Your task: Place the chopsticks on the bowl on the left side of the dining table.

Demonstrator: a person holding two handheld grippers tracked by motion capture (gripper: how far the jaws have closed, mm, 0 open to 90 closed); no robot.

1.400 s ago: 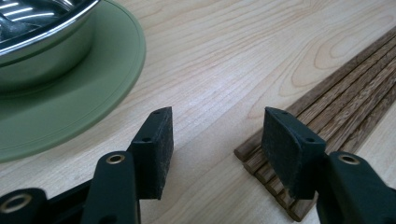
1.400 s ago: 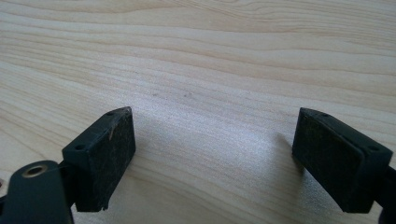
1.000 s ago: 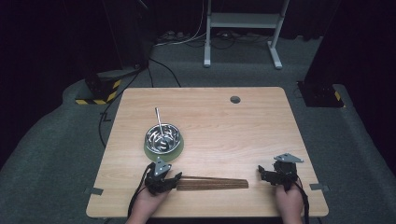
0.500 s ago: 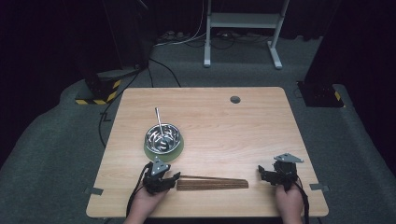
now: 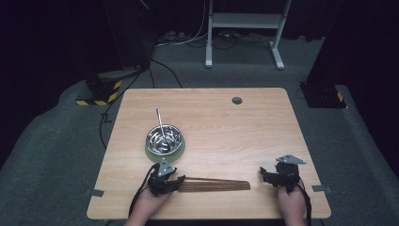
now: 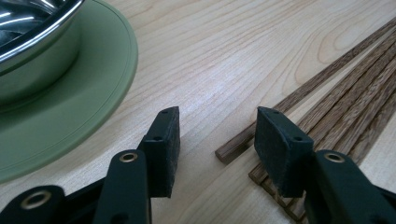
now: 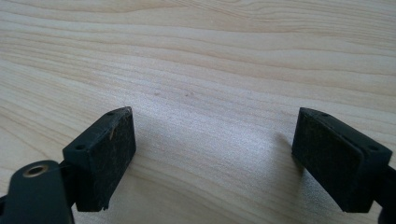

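Little has shifted since the earlier frames: the left tool (image 5: 180, 179) has crept slightly along the near edge, and its jaws have just been closing around the near ends of the bundle of dark brown wooden chopsticks (image 5: 214, 185), though in the left gripper view the pads have not yet pressed on them. There the left tool (image 6: 217, 140) stands half spread, with one stick end in the gap and the right pad (image 6: 280, 151) low over the other ends; whether that pad touches them is hard to tell from this angle.

The chopsticks (image 6: 345, 98) are slim, square-cut sticks with a striped brown grain, lying flat and side by side on the pale wooden tabletop (image 5: 235, 127). One of them splays a little away from the rest at the left end. Their long axis runs left to right, nearly parallel to the near edge of the tabletop, with one end at the left tool and the other pointing toward the right tool (image 5: 264, 175).

Just beyond the left tool sits a shiny steel bowl (image 5: 163, 138) on a round green saucer (image 5: 151, 151), near the sticks but apart from them. The middle and far right of the tabletop are bare wood.

The right tool (image 7: 212, 154) rests spread wide over bare wood, well apart from the sticks, gripping nothing.
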